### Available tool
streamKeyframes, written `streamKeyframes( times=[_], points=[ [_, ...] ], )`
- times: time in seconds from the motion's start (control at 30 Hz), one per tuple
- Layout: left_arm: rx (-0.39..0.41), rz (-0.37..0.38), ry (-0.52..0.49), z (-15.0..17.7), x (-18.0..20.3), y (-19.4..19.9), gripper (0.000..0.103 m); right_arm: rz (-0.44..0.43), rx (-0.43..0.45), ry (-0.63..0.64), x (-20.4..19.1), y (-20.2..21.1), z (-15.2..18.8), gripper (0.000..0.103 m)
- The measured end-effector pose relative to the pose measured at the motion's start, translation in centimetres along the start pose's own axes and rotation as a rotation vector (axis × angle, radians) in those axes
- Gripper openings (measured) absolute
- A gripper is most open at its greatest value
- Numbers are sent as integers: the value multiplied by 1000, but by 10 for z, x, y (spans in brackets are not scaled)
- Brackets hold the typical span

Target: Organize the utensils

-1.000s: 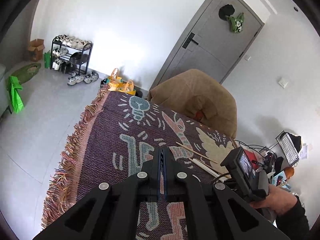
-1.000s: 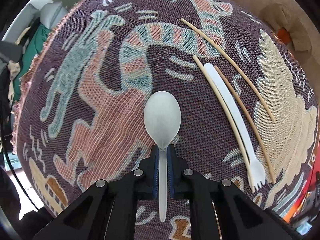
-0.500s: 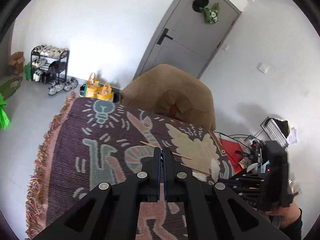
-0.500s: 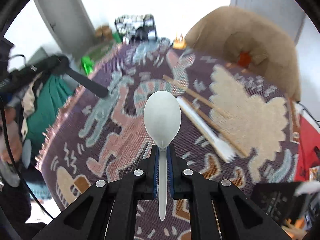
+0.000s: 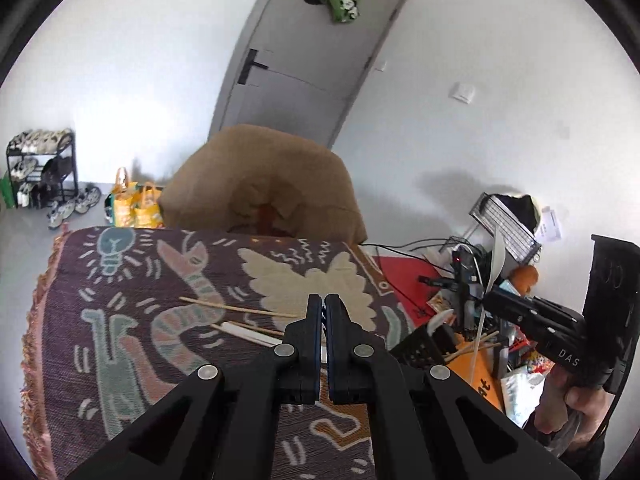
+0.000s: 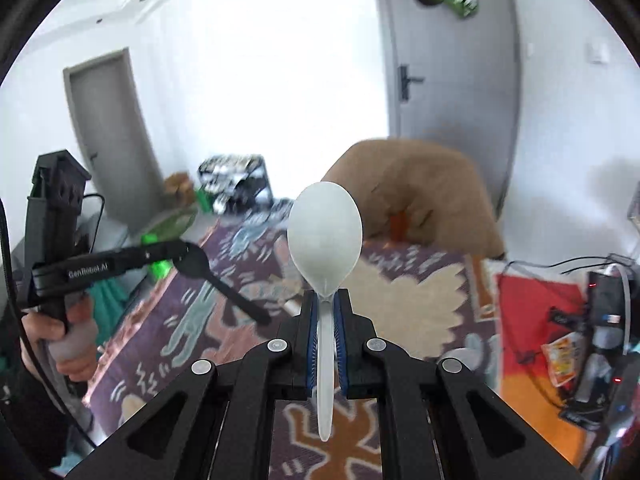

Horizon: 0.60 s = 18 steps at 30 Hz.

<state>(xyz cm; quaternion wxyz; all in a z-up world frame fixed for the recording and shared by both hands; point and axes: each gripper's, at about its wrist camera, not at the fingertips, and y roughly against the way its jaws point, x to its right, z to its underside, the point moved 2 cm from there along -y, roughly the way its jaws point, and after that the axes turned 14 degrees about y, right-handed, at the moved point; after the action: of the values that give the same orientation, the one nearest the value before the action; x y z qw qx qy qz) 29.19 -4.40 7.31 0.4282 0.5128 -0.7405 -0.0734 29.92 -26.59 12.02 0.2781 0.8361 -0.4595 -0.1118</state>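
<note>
Pinching a white plastic spoon (image 6: 325, 240) by its handle, the right tongs (image 6: 325, 304) hold it above the worktop (image 6: 420, 300). Left tongs (image 5: 323, 304) are pressed together, holding nothing.

The spoon (image 6: 325, 240) is showing as matt, smooth white plastic, slightly translucent along the handle. The right gripper (image 6: 325, 312) is looking like matt black plastic, its ridged blue pads (image 6: 311, 344) appearing rubbery. The left gripper (image 5: 323, 312) is wearing the same dull black finish, with small shiny metal rivets. The tablecloth (image 5: 132, 280) is reading as coarse woven cloth, fringed at nine o'clock. The chopsticks (image 5: 236, 309) are looking like pale bare wood, and the chair cover (image 5: 276, 184) like soft tan fabric.
</note>
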Motion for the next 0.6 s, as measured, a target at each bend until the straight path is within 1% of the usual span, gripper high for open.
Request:
streamKeyframes(
  times=[0.07, 0.3, 0.6],
  points=[
    [-13, 10, -28, 3, 16, -7, 1, 18, 37, -14, 6, 10, 4, 10],
    [-55, 33, -111, 12, 62, -29, 1, 120, 164, -53, 27, 37, 21, 10],
    [-120, 7, -212, 28, 106, -67, 1, 203, 300, -93, 41, 46, 50, 10]
  ],
)
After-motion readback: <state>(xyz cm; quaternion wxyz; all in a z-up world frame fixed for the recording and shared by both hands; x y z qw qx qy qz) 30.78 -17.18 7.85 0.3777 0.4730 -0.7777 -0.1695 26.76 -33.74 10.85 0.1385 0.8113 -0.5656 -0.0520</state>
